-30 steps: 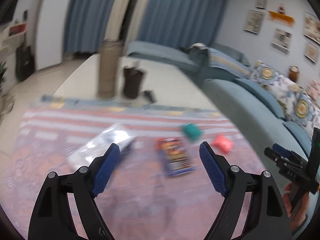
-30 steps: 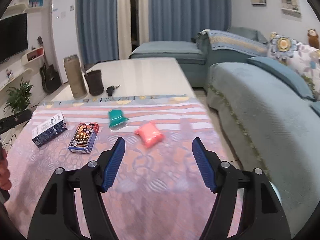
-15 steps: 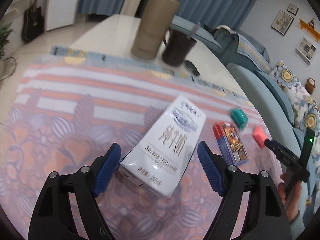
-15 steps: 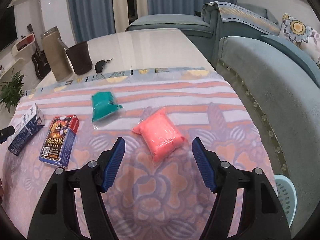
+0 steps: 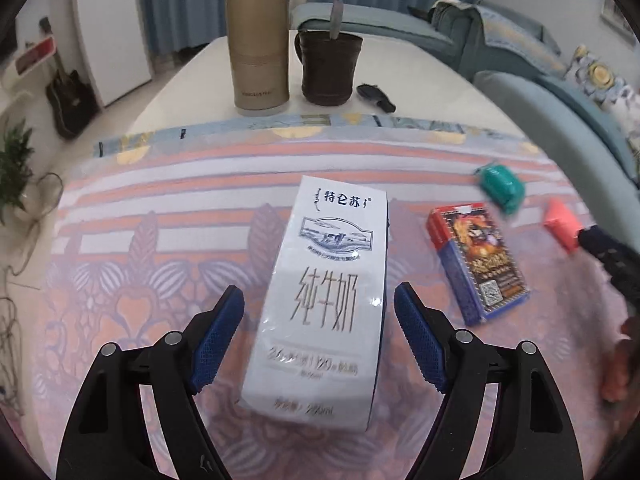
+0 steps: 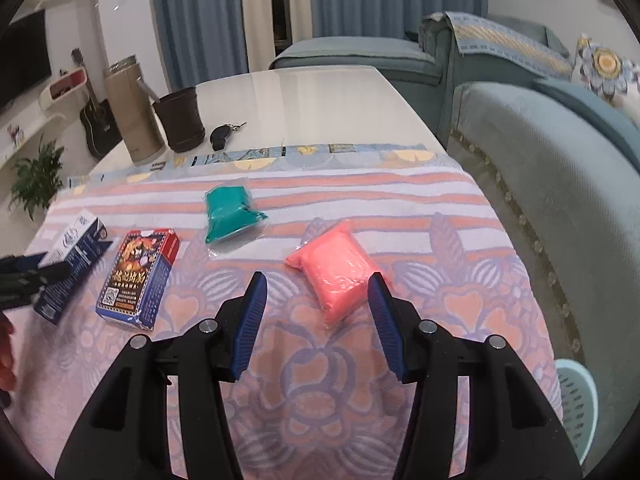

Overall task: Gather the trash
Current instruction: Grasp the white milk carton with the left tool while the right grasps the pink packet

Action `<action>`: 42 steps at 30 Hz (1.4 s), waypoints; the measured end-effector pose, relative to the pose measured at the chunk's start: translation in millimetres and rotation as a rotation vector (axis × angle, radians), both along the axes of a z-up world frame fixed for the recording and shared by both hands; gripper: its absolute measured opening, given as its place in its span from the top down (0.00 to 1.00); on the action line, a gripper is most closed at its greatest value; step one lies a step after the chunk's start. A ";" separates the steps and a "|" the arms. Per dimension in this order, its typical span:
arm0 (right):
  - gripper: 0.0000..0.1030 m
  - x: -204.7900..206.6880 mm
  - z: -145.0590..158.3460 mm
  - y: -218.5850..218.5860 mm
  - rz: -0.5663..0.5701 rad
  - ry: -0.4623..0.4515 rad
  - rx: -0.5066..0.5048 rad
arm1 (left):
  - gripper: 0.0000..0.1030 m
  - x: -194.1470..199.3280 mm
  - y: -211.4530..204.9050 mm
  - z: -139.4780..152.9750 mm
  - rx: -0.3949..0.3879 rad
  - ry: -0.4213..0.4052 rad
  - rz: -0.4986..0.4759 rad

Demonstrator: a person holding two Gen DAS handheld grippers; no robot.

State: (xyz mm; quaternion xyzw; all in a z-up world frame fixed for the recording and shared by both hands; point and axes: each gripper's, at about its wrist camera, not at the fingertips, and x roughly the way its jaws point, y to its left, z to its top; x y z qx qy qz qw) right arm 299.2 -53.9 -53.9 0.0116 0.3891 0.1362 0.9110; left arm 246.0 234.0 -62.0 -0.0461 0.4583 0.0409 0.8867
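Note:
A white milk carton [image 5: 328, 300] lies on the patterned tablecloth. My left gripper [image 5: 319, 320] is open, its blue pads on either side of the carton's near half, not touching it. The carton also shows in the right wrist view [image 6: 70, 256]. A pink packet [image 6: 336, 268] lies just ahead of my open right gripper [image 6: 316, 308], near its right pad. A teal packet [image 6: 228, 216] and a red-and-blue card box [image 6: 138, 276] lie between the two.
A tan flask [image 5: 256, 36], a dark mug [image 5: 328, 68] and a key fob [image 5: 376, 96] stand on the bare far table [image 6: 304, 100]. A teal sofa [image 6: 560, 184] runs along the right. A light blue basket [image 6: 576, 396] sits low right.
My left gripper has swung left and moved in until the milk carton lies between its open pads. My right gripper has moved forward and down close to the pink packet.

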 end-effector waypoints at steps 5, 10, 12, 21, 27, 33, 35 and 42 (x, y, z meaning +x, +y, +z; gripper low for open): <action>0.52 15.0 0.3 -1.8 0.005 0.026 -0.026 | 0.40 5.6 -11.4 -16.2 0.030 0.019 0.002; 0.45 25.9 -5.6 4.3 0.075 0.029 -0.085 | 0.41 -3.6 -14.2 -17.4 0.056 -0.042 0.020; 0.45 30.5 -11.5 5.6 0.087 0.057 -0.076 | 0.41 -5.3 -12.8 -15.7 0.044 -0.055 0.031; 0.65 39.2 -23.8 14.3 0.097 0.111 -0.114 | 0.41 -7.8 -9.8 -12.1 0.023 -0.092 0.044; 0.66 19.9 -10.9 12.8 0.099 0.041 -0.117 | 0.41 -20.4 -10.9 -0.3 -0.012 -0.150 0.054; 0.67 -21.6 19.7 -24.1 0.032 -0.009 -0.035 | 0.41 -48.4 -44.1 32.3 -0.108 -0.222 -0.016; 0.67 -41.7 34.6 -39.3 0.004 -0.041 -0.026 | 0.41 -56.8 -63.9 46.3 -0.127 -0.251 -0.053; 0.67 -101.3 79.3 -101.7 -0.113 -0.127 -0.001 | 0.41 -73.1 -147.1 90.1 -0.157 -0.332 -0.208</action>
